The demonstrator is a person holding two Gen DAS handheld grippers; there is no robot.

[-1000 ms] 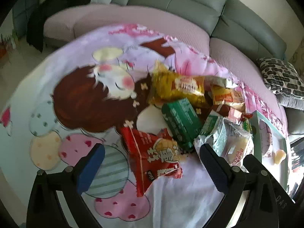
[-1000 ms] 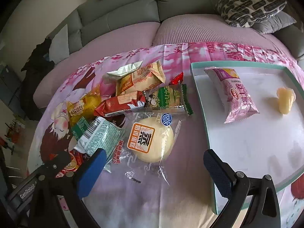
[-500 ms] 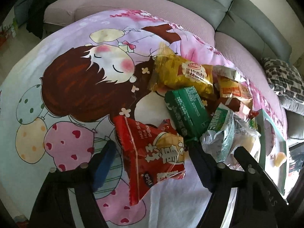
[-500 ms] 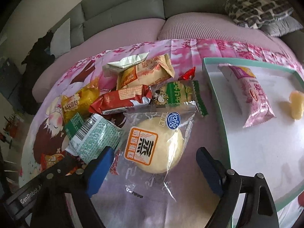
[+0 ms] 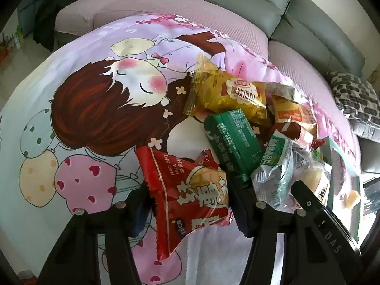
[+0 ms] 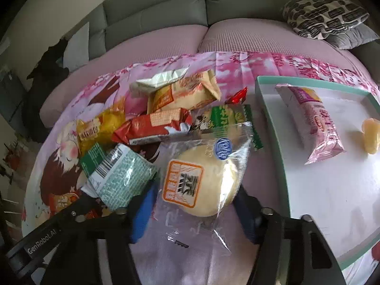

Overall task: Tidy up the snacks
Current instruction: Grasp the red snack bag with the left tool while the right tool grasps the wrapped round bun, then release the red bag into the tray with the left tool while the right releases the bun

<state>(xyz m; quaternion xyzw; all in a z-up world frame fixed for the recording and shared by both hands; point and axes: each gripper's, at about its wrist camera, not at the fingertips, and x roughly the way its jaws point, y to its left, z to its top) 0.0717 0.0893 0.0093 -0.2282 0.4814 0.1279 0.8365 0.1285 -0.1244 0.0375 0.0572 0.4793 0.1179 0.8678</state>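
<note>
A red snack packet (image 5: 190, 190) lies at the near edge of the snack pile on a cartoon-print cloth. My left gripper (image 5: 190, 197) straddles it with jaws closing, and both fingers touch its side edges. A round pale bun in a clear wrapper (image 6: 199, 180) lies between the fingers of my right gripper (image 6: 196, 197). Those jaws are closing too, and the pads meet the wrapper on both sides. To the right stands a white tray with a teal rim (image 6: 273, 128), holding a pink packet (image 6: 311, 118) and a yellow jelly piece (image 6: 371, 137).
The pile also holds a green box (image 5: 232, 142), a yellow packet (image 5: 228, 95), a green-and-white packet (image 6: 121, 175), a red biscuit bar (image 6: 154, 128) and several more. A grey sofa (image 6: 154, 11) with a patterned cushion (image 6: 325, 11) curves behind the table.
Both grippers' jaws have come in from wide open onto the packets between them. Both cameras have edged closer to the pile.
</note>
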